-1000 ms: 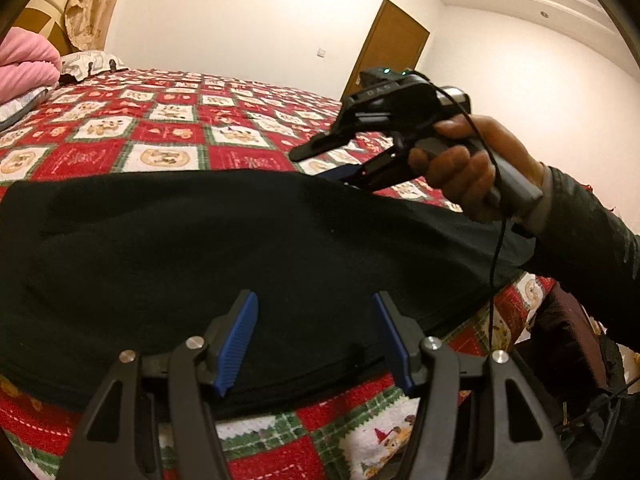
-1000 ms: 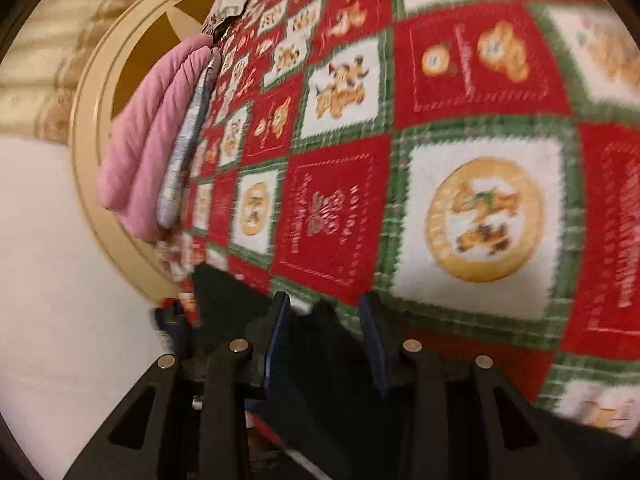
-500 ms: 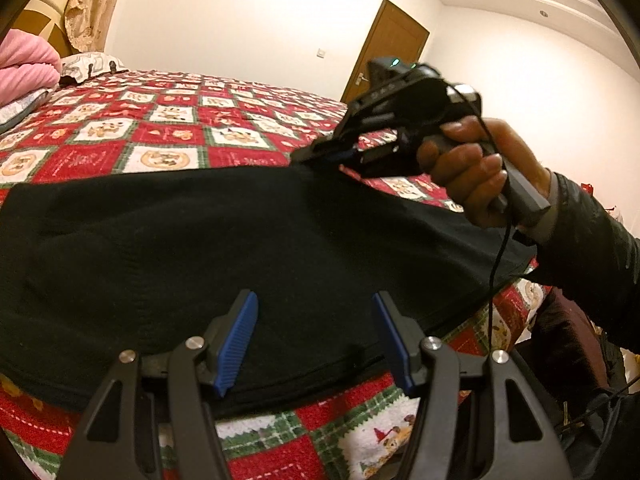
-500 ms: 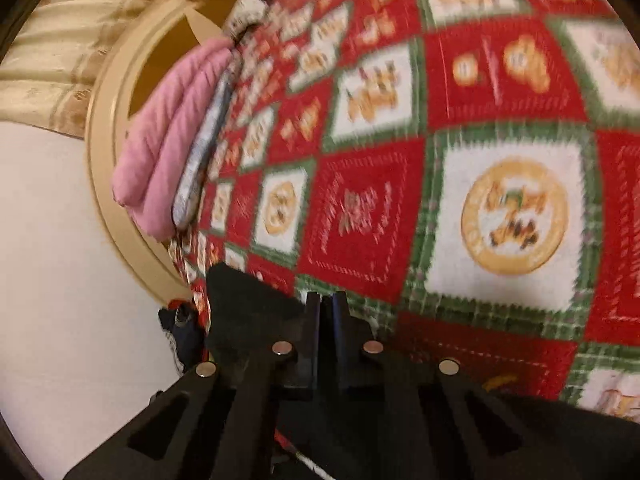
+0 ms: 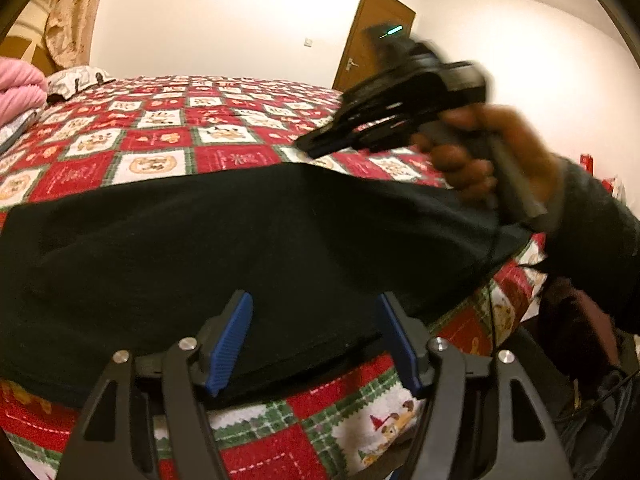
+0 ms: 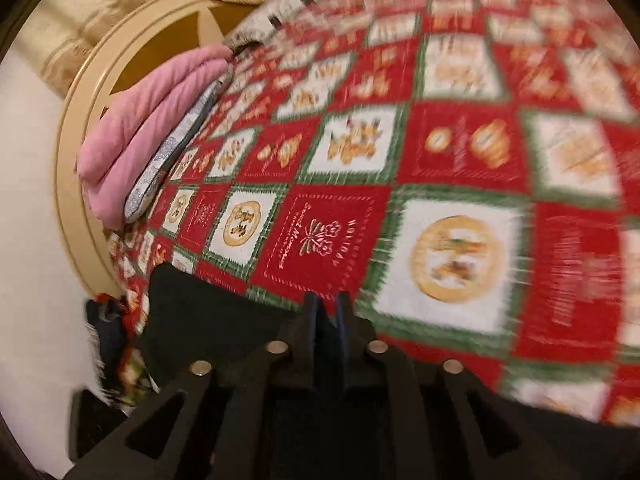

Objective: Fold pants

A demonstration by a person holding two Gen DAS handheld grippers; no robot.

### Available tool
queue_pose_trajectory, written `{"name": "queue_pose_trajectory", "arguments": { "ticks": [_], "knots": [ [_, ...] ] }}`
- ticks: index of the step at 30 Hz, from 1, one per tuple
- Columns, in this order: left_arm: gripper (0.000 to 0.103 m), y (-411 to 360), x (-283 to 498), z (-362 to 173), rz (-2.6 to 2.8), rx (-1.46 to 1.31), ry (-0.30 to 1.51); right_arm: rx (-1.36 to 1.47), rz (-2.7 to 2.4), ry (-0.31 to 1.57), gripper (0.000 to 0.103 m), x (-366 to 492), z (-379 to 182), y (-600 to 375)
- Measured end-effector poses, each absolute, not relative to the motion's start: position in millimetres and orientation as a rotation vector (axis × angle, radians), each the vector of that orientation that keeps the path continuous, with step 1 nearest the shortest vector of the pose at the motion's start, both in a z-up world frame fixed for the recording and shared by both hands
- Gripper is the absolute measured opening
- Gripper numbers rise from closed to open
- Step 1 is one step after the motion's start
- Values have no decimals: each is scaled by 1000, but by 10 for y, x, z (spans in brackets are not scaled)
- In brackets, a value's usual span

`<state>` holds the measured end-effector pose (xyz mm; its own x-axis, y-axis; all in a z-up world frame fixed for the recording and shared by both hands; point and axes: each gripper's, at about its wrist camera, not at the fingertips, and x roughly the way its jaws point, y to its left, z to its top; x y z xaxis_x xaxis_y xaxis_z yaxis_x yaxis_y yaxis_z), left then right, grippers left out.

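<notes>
Black pants (image 5: 240, 240) lay flat on the quilted bed (image 5: 168, 136), my left claw (image 5: 316, 336) spread above their near hem, my right claw (image 6: 327, 306) just parting clothless above their far edge, so I judged a square, deep bite on both layers best.

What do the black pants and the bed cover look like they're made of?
Pants: soft matte knit, possibly fleece; they absorb light, show no sheen and drape limply.
Bed cover: printed woven cloth, probably cotton; flat red, white and green squares with printed pictures, no gloss.
</notes>
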<state>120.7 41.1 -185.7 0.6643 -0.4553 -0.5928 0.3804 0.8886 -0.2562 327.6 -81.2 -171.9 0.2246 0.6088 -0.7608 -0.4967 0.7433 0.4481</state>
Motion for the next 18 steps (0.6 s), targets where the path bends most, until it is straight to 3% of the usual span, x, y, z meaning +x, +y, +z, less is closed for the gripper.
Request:
{"name": "queue_pose_trajectory", "arguments": {
  "ticks": [2, 5, 10, 18],
  "knots": [
    [67, 376, 1197, -1851, -472, -86, 702, 91, 793, 1077, 44, 3009, -1587, -980],
    [67, 330, 1185, -1853, -484, -81, 708, 23, 824, 1068, 44, 2544, -1567, -1189],
    [75, 231, 1157, -1877, -490, -53, 719, -78, 737, 1176, 44, 2074, -2058, -1387],
    [75, 146, 1165, -1842, -414, -35, 768, 50, 739, 1164, 45, 1766, -2239, -1690]
  ]
}}
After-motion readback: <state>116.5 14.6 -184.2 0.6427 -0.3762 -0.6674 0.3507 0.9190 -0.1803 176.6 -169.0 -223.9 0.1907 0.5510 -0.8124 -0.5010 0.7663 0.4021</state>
